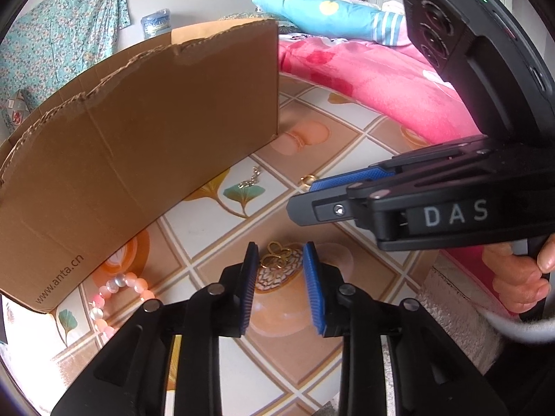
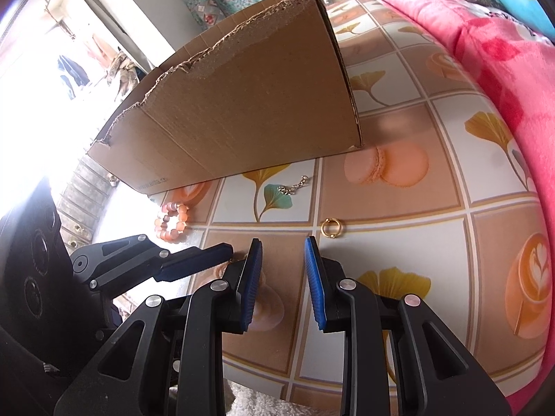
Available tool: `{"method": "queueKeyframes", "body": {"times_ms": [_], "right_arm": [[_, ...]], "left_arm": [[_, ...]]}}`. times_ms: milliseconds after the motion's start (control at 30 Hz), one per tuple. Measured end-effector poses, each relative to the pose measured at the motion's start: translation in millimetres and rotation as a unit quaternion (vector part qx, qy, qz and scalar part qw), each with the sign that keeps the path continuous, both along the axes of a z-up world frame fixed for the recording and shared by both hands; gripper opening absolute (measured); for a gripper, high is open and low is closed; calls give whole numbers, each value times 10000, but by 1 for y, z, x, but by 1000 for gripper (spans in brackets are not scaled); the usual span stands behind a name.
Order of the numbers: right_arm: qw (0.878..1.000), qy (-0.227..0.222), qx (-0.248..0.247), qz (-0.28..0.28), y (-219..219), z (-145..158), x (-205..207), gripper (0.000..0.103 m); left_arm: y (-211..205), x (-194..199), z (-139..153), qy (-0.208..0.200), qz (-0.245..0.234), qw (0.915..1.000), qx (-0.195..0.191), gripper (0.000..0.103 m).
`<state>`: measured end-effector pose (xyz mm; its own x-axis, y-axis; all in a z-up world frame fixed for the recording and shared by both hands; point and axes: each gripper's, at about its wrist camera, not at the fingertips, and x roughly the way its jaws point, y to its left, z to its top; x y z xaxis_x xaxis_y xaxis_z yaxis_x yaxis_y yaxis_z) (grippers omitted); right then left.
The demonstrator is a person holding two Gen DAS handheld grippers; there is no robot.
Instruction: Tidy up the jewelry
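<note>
Pointing down at the patterned tablecloth (image 1: 194, 228), the left gripper (image 1: 280, 254) has its two blue pads parted, and nothing is pressed between them. A small gold clover-shaped charm (image 1: 275, 256) lies on the cloth in the gap between the tips, a little closer to the left pad; it looks free of both pads. To the left of this claw, close to its left finger, rests a pink bead bracelet (image 1: 116, 294), just in front of the torn brown cardboard box (image 1: 138, 145). Further ahead of the claw, near the box wall, lies a short silver chain (image 1: 250, 178), and to the right of the chain a small gold ring (image 1: 308, 179).

The right gripper (image 2: 282, 256) is also parted, with only bare cloth between its pads. The gold ring (image 2: 330, 227) lies just ahead of its right tip, not touching it. The silver chain (image 2: 294, 185) is further ahead, close to the box (image 2: 242, 111), and the bead bracelet (image 2: 173, 221) is ahead and to the left. The left claw's fingers (image 2: 194, 261) come in from the left, and their tip ends right beside the right claw's left pad. From the left camera, a hand (image 1: 517, 277) holds the handle of the right gripper (image 1: 329, 194). A pink blanket (image 2: 492, 55) lies beyond the cloth on the right.
</note>
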<state>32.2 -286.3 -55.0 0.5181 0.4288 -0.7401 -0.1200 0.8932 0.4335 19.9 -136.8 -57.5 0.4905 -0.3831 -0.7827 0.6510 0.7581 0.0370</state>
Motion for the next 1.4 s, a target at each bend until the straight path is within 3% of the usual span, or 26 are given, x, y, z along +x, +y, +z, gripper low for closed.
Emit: {"method": "queueKeyframes", "body": {"times_ms": [300, 667, 1033, 1133, 1400], "right_arm": [[10000, -14, 33, -43, -7, 0, -1, 26], [10000, -22, 22, -76, -11, 1, 0, 26], [9999, -49, 15, -103, -14, 1, 0, 26], [9999, -56, 15, -87, -13, 1, 0, 26], [9999, -28, 53, -108, -16, -1, 2, 26]], "left_arm": [[-7, -1, -1, -119, -77, 9999, 36, 25], [-12, -7, -1, -220, -298, 9992, 125, 4], [-8, -8, 3, -92, -388, 9992, 0, 5], [-10, -5, 0, -95, -344, 9993, 90, 15], [-11, -1, -1, -164, -350, 9992, 122, 20]]}}
